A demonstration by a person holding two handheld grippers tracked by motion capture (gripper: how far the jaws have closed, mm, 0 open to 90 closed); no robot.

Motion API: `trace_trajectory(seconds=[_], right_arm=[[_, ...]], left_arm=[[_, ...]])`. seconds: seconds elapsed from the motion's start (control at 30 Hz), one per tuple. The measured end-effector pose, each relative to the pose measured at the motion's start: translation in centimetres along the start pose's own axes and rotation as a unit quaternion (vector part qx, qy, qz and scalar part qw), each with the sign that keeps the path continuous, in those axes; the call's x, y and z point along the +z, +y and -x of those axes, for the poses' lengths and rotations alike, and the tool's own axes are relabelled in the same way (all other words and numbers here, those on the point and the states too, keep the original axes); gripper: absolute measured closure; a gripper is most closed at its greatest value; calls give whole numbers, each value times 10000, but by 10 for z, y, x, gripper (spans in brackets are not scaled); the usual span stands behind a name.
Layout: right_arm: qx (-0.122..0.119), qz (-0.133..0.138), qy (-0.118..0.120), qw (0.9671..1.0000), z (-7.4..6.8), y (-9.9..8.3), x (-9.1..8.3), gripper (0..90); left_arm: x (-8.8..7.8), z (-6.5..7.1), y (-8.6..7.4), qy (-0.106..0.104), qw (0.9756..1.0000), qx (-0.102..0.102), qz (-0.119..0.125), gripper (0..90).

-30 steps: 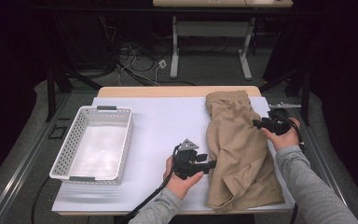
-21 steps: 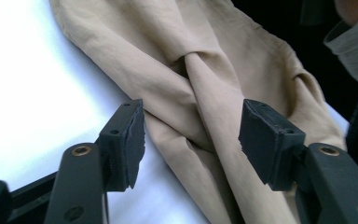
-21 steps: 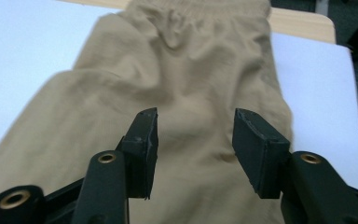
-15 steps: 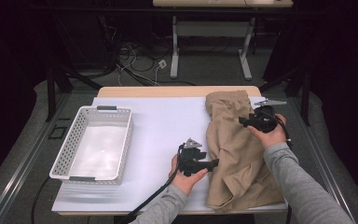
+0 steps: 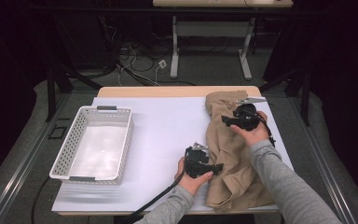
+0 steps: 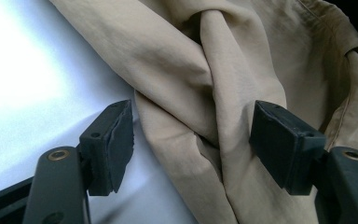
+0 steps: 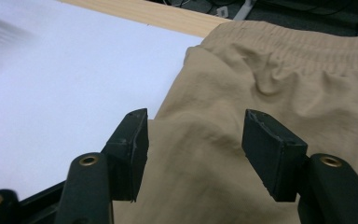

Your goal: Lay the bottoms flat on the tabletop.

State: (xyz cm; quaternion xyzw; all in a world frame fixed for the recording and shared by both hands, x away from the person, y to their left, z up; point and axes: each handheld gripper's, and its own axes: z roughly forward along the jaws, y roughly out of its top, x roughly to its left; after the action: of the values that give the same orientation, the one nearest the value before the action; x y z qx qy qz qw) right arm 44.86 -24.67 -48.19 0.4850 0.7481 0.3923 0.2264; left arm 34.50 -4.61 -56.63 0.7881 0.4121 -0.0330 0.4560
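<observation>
A tan pair of shorts (image 5: pixel 235 154) lies crumpled on the right side of the white table cover (image 5: pixel 168 126), its elastic waistband at the far end. My left gripper (image 5: pixel 219 167) is low at the garment's left edge; its jaws have just been opening and now stand open, with a twisted fold of the tan cloth (image 6: pixel 205 98) between them, untouched by the pads. My right gripper (image 5: pixel 224 120) hovers over the upper part of the shorts (image 7: pixel 261 93), pointing left. Its jaws have also just been opening, and they stand open above the fabric with nothing gripped.
A white perforated basket (image 5: pixel 93 142) stands on the left of the table. The bare wooden table edge (image 5: pixel 168 91) runs along the far side. Desk legs and cables (image 5: pixel 177 56) are on the floor beyond.
My right gripper has moved left across the shorts, away from the right edge toward their upper middle. The left gripper has sunk toward the cloth's left edge. Both pairs of jaws stand wider.
</observation>
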Motion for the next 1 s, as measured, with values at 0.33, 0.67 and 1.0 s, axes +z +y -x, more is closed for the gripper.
trace_trajectory(seconds=[0.33, 0.67, 1.0], right_arm=[[-262, -426, 23, 9987, -13, 7, 25, 369], [-326, -788, -64, 9963, -25, -1, 54, 216], [-343, -1331, -279, 9901, -30, -14, 82, 152]], left_arm=[[7, 5, -7, -345, 9992, -179, -18, 674], [1, 15, -6, -450, 9990, -5, -35, 855], [-3, 24, -8, -538, 9985, 73, 63, 858]])
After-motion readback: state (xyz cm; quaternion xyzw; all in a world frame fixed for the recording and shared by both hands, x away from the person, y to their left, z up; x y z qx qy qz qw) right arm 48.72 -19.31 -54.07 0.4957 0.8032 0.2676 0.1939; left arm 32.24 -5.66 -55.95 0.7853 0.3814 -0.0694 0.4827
